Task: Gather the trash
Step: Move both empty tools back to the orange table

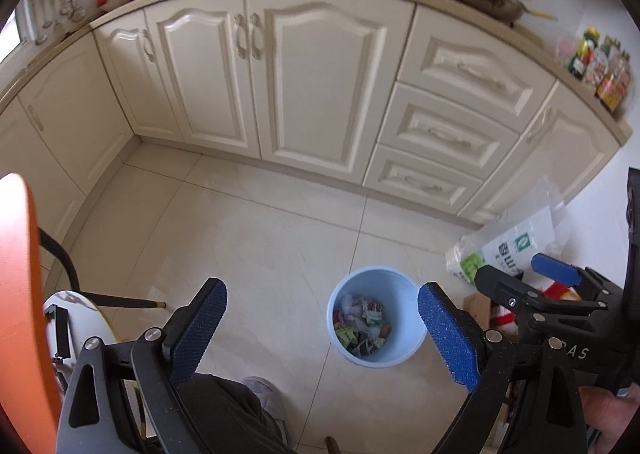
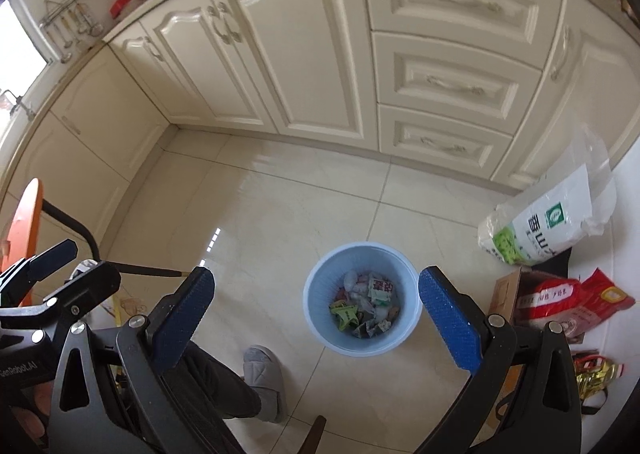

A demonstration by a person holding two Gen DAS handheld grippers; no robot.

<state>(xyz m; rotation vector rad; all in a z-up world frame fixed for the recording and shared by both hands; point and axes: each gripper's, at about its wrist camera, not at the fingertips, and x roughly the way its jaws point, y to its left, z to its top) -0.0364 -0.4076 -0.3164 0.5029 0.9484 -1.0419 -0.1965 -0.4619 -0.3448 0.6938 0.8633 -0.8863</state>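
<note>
Fingers [image 1: 448, 338] of both grippers angle down, spread empty over the bin [image 2: 362, 314].

Floor [image 2: 280, 198] clear left of and behind bin [image 2: 316, 318]; rice bag [image 2: 552, 222], box [image 2: 506, 290] crowd right; slippered foot [image 2: 264, 378] near front.

Black frames on left gripper [image 1: 322, 328] and right gripper [image 2: 316, 320], silver screws at the pivots, textured blue pads [image 2: 450, 320]. Dark trousers [image 2: 218, 382], grey slipper [image 2: 264, 382].
</note>
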